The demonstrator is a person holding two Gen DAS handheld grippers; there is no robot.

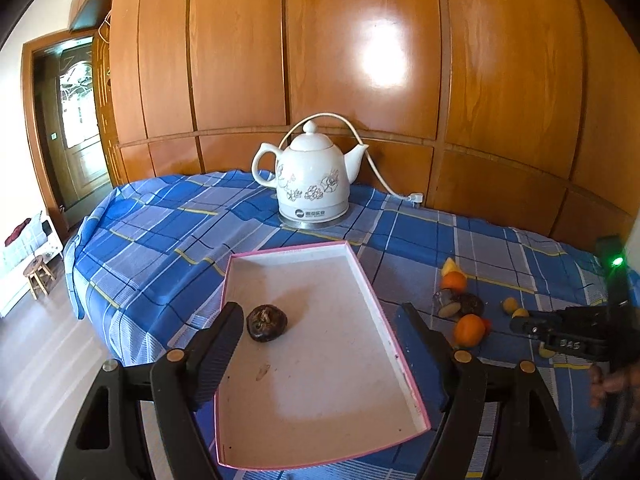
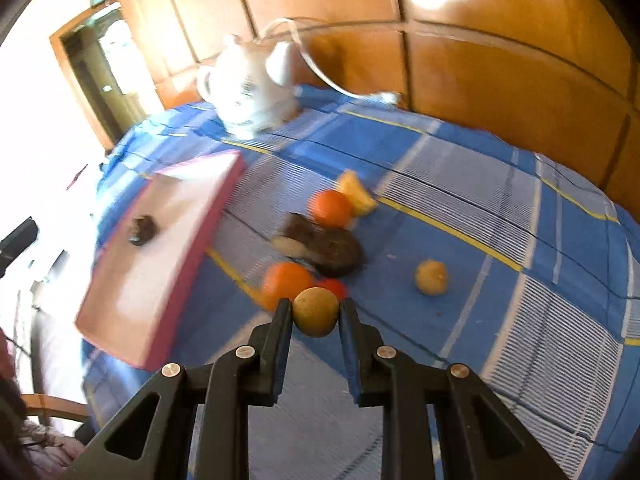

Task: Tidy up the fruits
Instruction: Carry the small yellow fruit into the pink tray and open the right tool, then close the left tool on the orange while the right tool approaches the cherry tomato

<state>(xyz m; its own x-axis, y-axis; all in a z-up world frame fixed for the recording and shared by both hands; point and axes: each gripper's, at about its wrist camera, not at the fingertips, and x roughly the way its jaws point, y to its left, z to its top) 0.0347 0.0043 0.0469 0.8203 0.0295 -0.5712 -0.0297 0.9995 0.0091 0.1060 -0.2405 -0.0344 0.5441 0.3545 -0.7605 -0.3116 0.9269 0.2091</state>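
Right tongs: clenched on a yellow fruit.
Left tongs: released, over the tray.
Tray: holds one dark fruit.
Nearby: oranges, kettle on the bench.

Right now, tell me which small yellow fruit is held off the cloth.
The small round yellow fruit clamped in the right tongs; the other yellow fruit lies on the cloth.
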